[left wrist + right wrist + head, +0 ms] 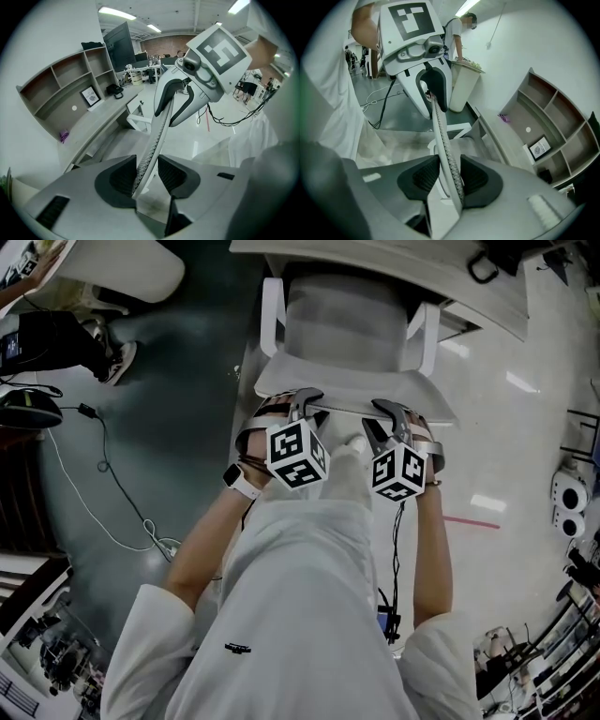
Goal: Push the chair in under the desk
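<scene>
Left: my left gripper (302,407) is clenched on the left part of the backrest (352,390) at its top rim. In the left gripper view the mesh-edged rim sits pinched between the dark pads (123,177). Centre: the chair (347,329) stands square to the desk (497,296), its white armrests (270,315) on either side. The front of its seat meets the desk's near edge, though I cannot tell how far it goes beneath. The backrest is outside, close to my body. Right: my right gripper (392,416) grasps the same rim further along, and the right gripper view shows that strip held between its pads too. I judge the step in hand to be the push itself, begun but not finished, since most of the seat shows in front of the desk. The next move calls for an even drive from both hands toward the desk, so the chair does not swing and the armrests pass the desk edge cleanly. Only then should both claws let go.
</scene>
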`<control>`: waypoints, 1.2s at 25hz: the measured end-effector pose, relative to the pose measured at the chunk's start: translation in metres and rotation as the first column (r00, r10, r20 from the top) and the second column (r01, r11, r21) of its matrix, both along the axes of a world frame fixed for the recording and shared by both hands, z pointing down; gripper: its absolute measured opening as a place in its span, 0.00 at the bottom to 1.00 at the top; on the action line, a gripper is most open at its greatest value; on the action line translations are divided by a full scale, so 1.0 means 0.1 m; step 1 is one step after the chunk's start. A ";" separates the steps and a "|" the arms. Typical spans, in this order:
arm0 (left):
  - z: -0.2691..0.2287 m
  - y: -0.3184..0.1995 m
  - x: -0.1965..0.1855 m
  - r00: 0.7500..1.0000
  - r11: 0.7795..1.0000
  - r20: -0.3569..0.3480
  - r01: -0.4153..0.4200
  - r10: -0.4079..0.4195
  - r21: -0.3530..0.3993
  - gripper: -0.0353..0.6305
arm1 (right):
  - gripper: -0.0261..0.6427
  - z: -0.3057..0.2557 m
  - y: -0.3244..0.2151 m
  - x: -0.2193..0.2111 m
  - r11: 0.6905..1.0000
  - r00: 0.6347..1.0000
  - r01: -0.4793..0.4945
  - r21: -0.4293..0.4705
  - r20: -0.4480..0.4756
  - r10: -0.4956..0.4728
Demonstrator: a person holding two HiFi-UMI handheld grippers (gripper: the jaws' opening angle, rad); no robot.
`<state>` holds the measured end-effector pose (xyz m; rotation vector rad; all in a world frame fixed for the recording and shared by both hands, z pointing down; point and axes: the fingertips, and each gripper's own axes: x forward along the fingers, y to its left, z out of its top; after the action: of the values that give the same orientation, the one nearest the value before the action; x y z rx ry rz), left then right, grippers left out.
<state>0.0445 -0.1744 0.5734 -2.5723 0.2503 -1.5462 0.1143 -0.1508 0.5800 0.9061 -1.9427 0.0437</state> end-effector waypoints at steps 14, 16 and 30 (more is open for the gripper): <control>0.00 -0.66 0.28 1.000 0.999 -0.021 -0.015 0.015 0.033 0.28 | 0.26 0.00 -0.65 0.28 1.000 1.000 -0.007 0.026 -0.011 0.007; -0.01 -0.75 0.33 1.000 0.999 -0.021 -0.016 0.017 0.032 0.28 | 0.26 0.00 -0.74 0.32 1.000 1.000 -0.006 0.022 -0.009 0.006; -0.04 -1.24 0.50 0.999 0.996 -0.035 -0.018 0.021 0.093 0.28 | 0.26 -0.05 -1.22 0.49 0.998 1.000 -0.007 0.070 -0.029 0.009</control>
<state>0.0945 -0.2981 0.5690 -2.5257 0.2927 -1.4477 0.1634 -0.2724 0.5755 0.9550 -1.9239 -0.0329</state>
